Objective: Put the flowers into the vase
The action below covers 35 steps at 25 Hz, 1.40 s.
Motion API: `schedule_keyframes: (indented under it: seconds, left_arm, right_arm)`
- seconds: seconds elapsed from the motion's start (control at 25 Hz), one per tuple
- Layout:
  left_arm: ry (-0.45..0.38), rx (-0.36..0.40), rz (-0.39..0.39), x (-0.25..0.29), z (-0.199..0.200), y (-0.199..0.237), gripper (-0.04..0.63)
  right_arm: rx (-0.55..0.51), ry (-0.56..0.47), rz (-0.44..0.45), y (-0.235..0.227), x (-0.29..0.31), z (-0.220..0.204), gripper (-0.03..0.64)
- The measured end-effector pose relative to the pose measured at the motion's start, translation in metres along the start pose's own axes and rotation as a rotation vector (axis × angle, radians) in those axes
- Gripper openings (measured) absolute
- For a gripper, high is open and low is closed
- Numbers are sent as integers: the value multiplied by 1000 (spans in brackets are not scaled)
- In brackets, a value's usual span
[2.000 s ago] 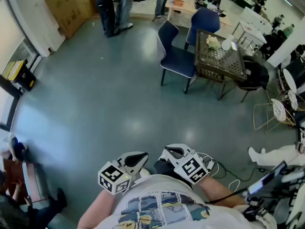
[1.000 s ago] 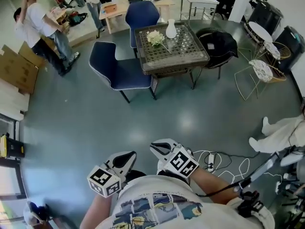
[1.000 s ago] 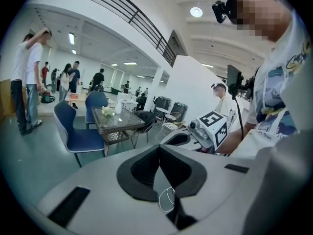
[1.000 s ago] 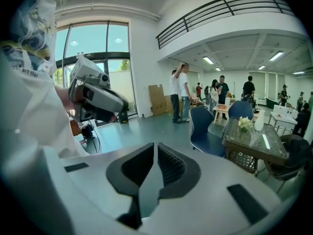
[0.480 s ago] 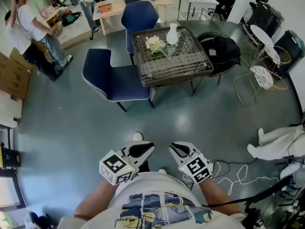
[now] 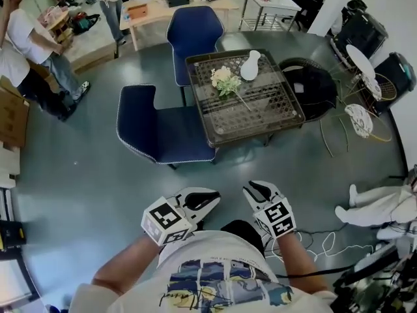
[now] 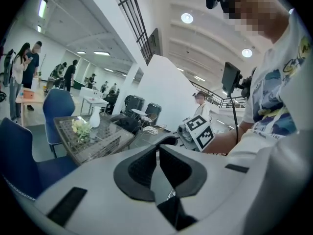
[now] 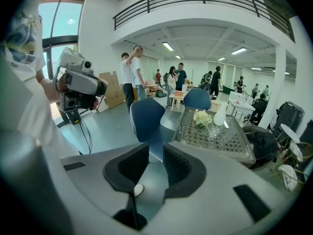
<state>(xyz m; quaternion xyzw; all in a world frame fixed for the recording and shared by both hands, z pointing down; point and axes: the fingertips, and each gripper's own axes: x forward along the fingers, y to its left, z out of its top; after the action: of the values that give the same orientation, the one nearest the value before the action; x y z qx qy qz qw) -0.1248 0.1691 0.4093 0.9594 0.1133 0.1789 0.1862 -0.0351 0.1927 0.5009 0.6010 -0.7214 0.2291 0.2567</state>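
White flowers lie on a dark mesh-topped table, and a white vase stands upright just beyond them. Both grippers are held close to my chest, well short of the table. My left gripper is shut and empty; its own view has the flowers and vase far off at the left. My right gripper has just been opening. Its jaws stand slightly apart with nothing between them, and the flowers and vase are ahead on the table.
A blue chair stands between me and the table's left side, another behind it. A black seat with a dark bag and white wire chairs stand at the right. Cables lie on the floor. People stand far left.
I have walked toward the table, which now appears nearer and further right. Both grippers came along in front of my chest, still empty.
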Motion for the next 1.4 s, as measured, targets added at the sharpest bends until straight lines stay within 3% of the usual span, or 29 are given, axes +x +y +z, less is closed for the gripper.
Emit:
schedule_keyframes:
  seconds: [0.16,0.36,0.6,0.8,1.12,1.4]
  left_arm:
    - [-15,-24,21,-15,11,49,11]
    - [-79,-85,107,-20,28,103,11]
    - [-117,-158,292,-18,55,173,11]
    - [-176,-198,433,12,100,223,11]
    - [-183,-291,633,47,126,265,11]
    - [-167,-361,810,37,124,280,11]
  right_arm:
    - [-28,12,-28,-34,39,38,72]
    - [-95,5,-3,-92,103,84,72]
    - [-124,0,76,-185,201,136,74]
    - [-150,55,134,-278,279,169,151]
    - [-120,201,209,-382,411,168,201]
    - [-60,336,253,-417,500,149,253]
